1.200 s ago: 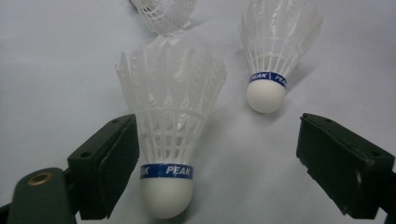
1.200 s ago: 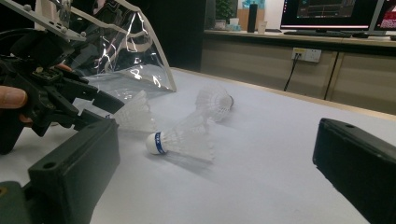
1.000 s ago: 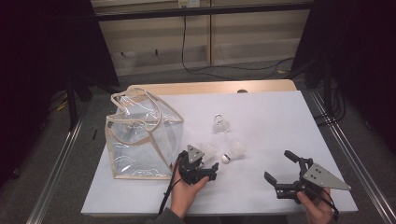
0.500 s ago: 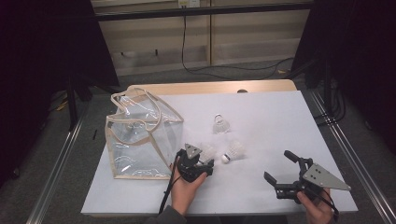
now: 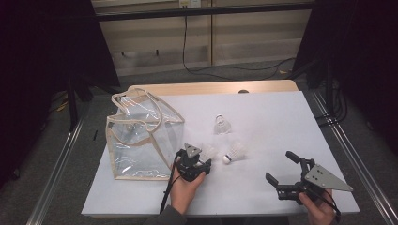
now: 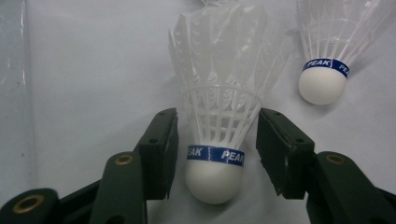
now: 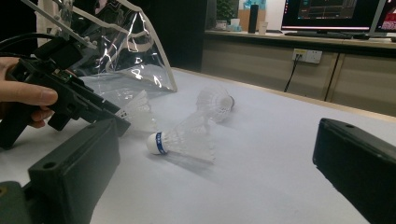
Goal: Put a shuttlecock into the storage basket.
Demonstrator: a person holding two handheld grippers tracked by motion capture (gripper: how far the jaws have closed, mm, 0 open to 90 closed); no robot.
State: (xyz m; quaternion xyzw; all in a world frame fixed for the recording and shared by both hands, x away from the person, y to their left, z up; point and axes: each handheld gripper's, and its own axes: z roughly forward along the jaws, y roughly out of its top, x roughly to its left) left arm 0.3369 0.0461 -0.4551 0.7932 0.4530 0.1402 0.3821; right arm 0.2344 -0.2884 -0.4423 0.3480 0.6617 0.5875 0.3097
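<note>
Three white shuttlecocks lie mid-table. My left gripper (image 5: 205, 158) (image 6: 217, 119) points at the nearest shuttlecock (image 5: 210, 151) (image 6: 215, 140). Its cork, with a blue PEAK band, sits between the jaws. The jaws have just been closing, and a thin gap shows on each side, so the pads do not press. A second shuttlecock (image 5: 234, 152) (image 6: 325, 70) (image 7: 184, 137) lies to the right of it. The third (image 5: 222, 124) (image 7: 215, 101) lies farther back. My right gripper (image 5: 278, 166) (image 7: 217, 135) is held near the front right, open and holding nothing.
A clear plastic tote bag (image 5: 141, 136) (image 7: 123, 46) with beige trim stands at the table's left, just beside the left hand. The white table (image 5: 281, 117) ends in metal rails on both sides. Cables run along the floor behind.
Both hands stay in place. In the high view the left gripper's jaws look slightly narrower around the shuttlecock. The shuttlecocks have not moved.
</note>
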